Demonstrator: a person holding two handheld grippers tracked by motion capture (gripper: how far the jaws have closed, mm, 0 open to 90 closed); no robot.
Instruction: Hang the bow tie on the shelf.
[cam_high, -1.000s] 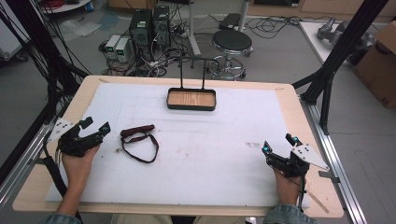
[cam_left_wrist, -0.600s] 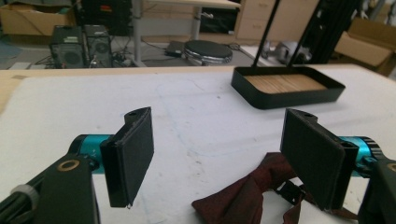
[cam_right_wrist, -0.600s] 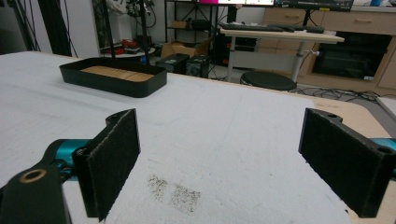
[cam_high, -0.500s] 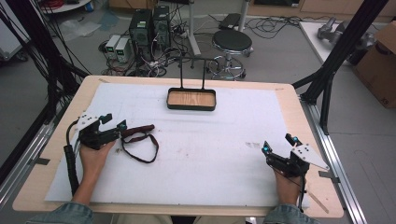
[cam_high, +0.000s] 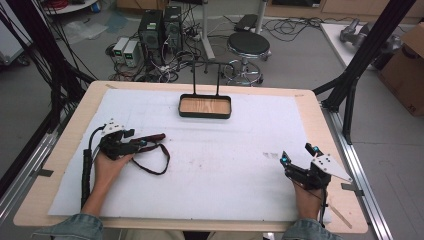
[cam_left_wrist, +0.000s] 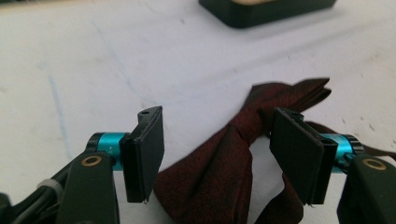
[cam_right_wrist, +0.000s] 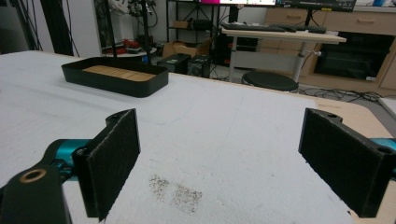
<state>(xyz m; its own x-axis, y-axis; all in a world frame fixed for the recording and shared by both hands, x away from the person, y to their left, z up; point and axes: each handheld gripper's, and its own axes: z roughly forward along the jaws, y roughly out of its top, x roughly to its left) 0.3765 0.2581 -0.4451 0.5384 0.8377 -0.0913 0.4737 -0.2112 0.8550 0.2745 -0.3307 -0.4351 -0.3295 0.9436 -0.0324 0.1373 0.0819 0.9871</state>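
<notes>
Left gripper (cam_left_wrist: 215, 156): fingers (cam_left_wrist: 145, 154) have just been closing, not yet clamped, dark red bow tie (cam_left_wrist: 219, 172) between them. Right gripper (cam_right_wrist: 233, 163): fingers released over bare tabletop (cam_right_wrist: 224, 121).

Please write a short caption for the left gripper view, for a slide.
Left gripper jaws closing around a dark red bow tie on the white table cover, not yet pressing.

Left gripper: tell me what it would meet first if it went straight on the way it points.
The dark red bow tie. It already lies between the open fingers of the left gripper, which have just been closing without pressing it yet. Beyond it is bare white mat.
</notes>
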